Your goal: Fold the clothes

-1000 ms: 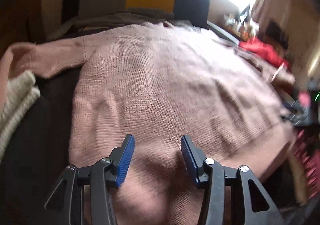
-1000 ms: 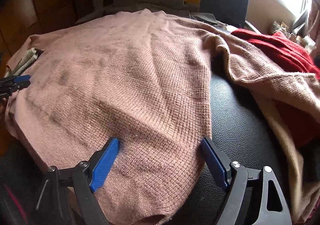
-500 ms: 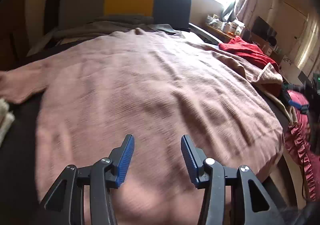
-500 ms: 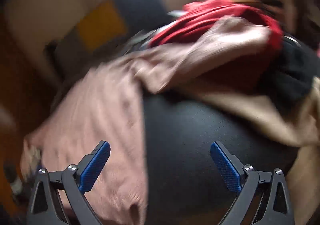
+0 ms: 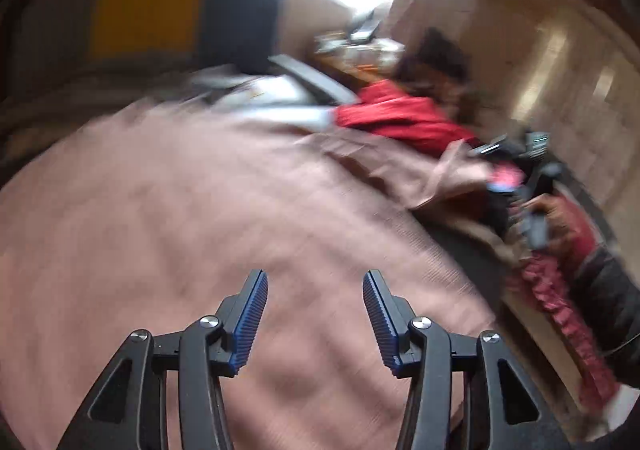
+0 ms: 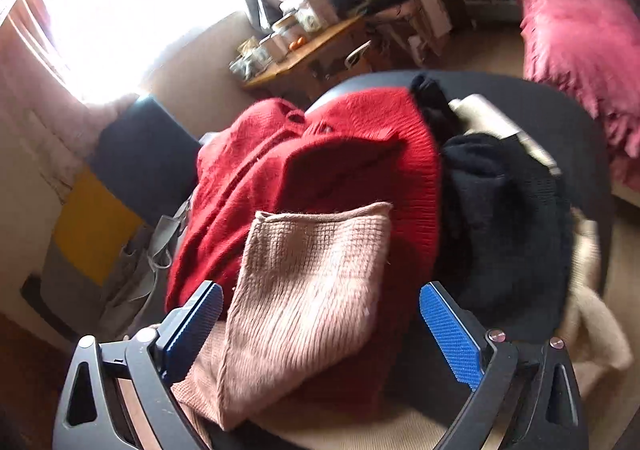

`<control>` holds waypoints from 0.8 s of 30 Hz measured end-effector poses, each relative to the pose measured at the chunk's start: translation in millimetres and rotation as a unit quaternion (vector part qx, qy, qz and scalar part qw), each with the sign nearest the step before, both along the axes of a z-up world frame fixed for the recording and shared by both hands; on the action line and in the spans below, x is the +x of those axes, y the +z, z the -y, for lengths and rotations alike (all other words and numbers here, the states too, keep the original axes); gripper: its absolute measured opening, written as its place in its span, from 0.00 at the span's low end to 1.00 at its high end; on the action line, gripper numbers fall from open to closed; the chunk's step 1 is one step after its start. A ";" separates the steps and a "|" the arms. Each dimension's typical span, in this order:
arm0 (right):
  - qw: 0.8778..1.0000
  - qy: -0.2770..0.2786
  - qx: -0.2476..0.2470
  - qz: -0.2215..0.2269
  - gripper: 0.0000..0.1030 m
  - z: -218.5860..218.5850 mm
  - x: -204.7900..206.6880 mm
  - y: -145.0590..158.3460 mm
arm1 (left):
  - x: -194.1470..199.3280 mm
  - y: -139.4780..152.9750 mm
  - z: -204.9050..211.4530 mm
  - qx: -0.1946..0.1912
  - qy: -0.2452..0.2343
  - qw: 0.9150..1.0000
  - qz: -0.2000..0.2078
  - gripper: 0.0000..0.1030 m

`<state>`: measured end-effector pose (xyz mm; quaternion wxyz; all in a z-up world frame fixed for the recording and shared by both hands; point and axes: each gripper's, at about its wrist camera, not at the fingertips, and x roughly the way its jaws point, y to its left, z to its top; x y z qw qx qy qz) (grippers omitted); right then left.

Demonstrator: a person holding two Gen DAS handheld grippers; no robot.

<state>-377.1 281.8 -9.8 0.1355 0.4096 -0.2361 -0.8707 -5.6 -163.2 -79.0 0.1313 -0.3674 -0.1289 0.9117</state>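
Both jaws apart, pink sleeve [image 6: 308,282] between right gripper [image 6: 320,330]

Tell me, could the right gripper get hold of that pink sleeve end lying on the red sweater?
Probably yes. The pink sleeve lies on top of the red sweater with nothing covering it, and the right gripper has its fingers apart on either side of it.

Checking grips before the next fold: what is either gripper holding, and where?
Nothing. The left gripper is open above the pink sweater; the right gripper brackets its sleeve unclamped.
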 end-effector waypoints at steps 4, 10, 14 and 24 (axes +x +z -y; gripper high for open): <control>0.999 0.038 -0.022 0.005 0.71 8.0 -13.1 -19.5 | -92.5 30.5 -48.4 0.038 -0.114 0.993 0.002 0.51; 0.993 0.080 -0.086 -0.016 0.79 -6.1 -15.4 -36.9 | -212.6 39.2 -140.6 0.028 -0.220 0.975 0.034 0.53; 0.986 0.108 -0.123 -0.026 0.88 -14.0 -15.1 -40.1 | -264.6 18.7 -202.6 0.019 -0.278 0.957 0.076 0.53; 0.980 0.146 -0.124 -0.061 0.89 -16.9 -0.8 -52.2 | -292.1 -0.2 -279.3 -0.044 -0.320 0.943 0.084 0.50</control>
